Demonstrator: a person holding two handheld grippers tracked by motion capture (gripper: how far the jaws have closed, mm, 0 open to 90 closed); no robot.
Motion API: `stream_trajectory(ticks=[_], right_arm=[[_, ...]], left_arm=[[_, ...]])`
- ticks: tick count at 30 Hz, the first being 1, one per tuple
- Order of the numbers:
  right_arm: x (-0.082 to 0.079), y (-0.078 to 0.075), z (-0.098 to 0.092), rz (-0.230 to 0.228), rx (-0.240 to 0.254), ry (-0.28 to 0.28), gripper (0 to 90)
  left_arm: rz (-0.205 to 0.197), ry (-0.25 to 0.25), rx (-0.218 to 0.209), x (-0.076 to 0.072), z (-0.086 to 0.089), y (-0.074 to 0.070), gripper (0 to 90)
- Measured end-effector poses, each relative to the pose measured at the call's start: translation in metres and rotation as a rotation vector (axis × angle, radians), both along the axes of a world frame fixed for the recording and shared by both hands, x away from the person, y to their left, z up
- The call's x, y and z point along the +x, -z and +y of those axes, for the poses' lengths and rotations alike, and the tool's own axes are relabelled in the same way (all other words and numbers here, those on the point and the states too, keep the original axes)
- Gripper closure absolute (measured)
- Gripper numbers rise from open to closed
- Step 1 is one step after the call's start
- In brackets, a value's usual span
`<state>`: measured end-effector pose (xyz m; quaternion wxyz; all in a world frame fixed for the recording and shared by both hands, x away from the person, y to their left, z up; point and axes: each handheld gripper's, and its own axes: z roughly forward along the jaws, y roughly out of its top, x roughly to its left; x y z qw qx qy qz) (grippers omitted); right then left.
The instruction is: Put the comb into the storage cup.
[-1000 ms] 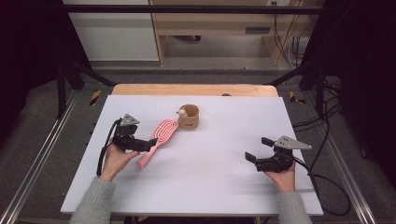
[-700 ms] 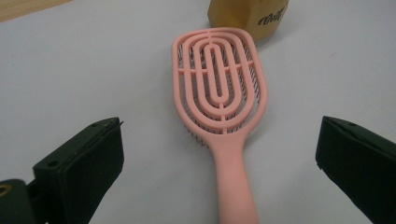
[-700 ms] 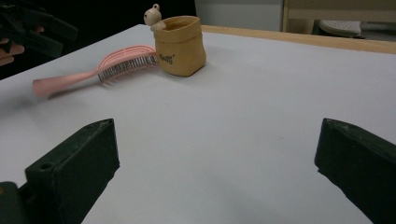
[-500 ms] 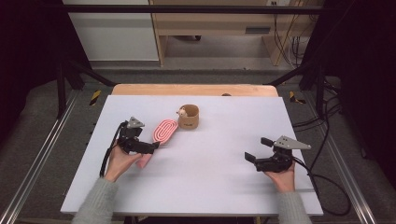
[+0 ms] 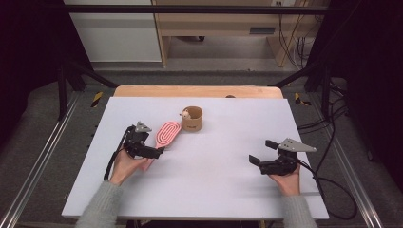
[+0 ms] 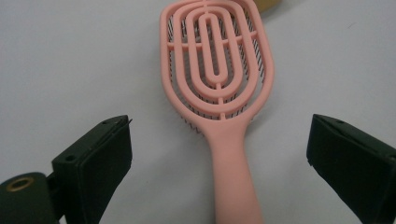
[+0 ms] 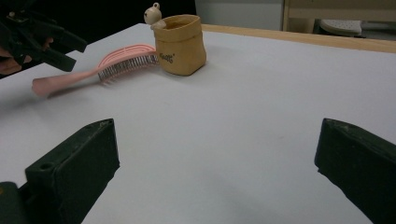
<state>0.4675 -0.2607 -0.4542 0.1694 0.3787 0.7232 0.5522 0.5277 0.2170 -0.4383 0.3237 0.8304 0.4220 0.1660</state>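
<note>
1. Left gripper view: left gripper [image 6: 217, 163] jaws spread, straddling pink hairbrush [image 6: 219, 88] handle, no contact.
2. Hairbrush flat on table [image 5: 228, 190], head beside tan pouch [image 5: 192, 118].
3. Likely grasp step; next, close on handle.
4. Right gripper [image 5: 263, 152] spread, idle.

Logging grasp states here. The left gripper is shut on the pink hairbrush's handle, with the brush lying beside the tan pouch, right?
Not quite: the left gripper is open. The left gripper view shows its jaws spread wide on either side of the pink hairbrush handle, touching nothing. The brush does lie beside the tan pouch.
</note>
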Motion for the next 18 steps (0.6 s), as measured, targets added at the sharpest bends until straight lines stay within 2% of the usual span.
stream_trajectory(ticks=[18], right_arm=[[0.000,0.000,0.000,0.000,-0.002,-0.002,0.2]], left_arm=[[0.050,0.002,0.032,0.003,-0.006,0.011,25.1]])
